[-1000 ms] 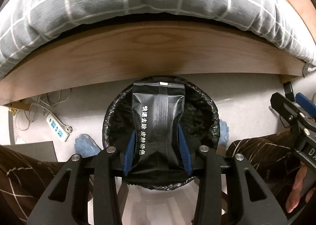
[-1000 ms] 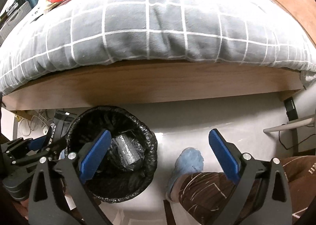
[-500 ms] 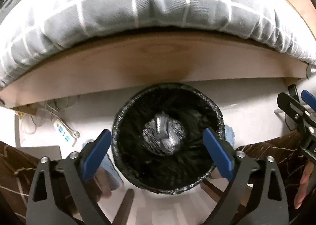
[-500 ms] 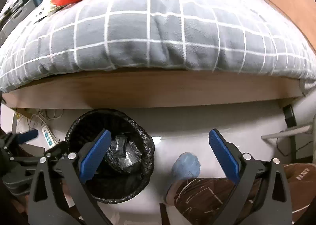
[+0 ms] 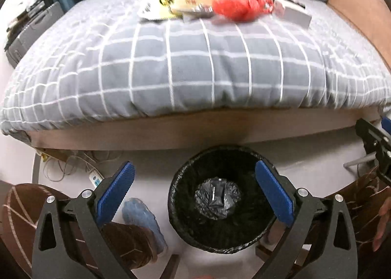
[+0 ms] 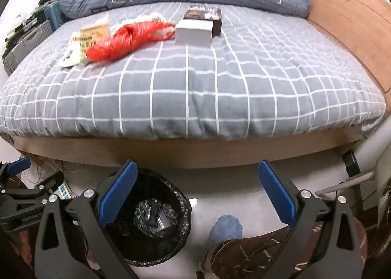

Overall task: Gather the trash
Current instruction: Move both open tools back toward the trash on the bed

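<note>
No writing was legible on the pouch (image 5: 218, 195) in the bin (image 5: 221, 235); left gripper (image 5: 194, 189) and right gripper (image 6: 196, 193) stood spread, empty.

The left gripper (image 5: 194, 189) has just opened its jaws wide, now empty; the black packet (image 5: 218, 196) it held lies in the bin (image 5: 185, 225). Both grippers rose, bringing the bed top (image 6: 195, 78) into view.
</note>
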Tool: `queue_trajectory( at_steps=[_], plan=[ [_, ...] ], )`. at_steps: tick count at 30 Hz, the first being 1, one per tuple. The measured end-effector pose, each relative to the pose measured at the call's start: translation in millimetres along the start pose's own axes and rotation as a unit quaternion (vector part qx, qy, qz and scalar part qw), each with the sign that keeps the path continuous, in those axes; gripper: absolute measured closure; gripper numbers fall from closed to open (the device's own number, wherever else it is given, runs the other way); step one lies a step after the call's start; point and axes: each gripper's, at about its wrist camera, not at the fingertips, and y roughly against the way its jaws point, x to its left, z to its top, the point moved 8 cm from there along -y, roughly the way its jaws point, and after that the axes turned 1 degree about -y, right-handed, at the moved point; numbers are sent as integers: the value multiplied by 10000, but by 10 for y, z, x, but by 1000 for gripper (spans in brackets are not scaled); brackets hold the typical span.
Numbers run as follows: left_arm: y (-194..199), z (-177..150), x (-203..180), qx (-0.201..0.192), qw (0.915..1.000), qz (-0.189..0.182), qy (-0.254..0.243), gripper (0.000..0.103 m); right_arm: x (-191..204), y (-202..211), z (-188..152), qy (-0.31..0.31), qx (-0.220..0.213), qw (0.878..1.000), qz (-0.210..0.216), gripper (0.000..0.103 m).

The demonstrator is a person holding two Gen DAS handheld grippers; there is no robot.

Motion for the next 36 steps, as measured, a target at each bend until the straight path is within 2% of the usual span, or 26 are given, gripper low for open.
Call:
queue_trajectory(
  at_steps=[22,36],
  plan=[
    [911,658,203,-981,9946,-42,328,6,61,696,654,7,-703,9975,90,8],
    [910,1062,214,-1098,9933,-189,317,6,97,673,1003,60,-816,9966,40,8]
  ],
)
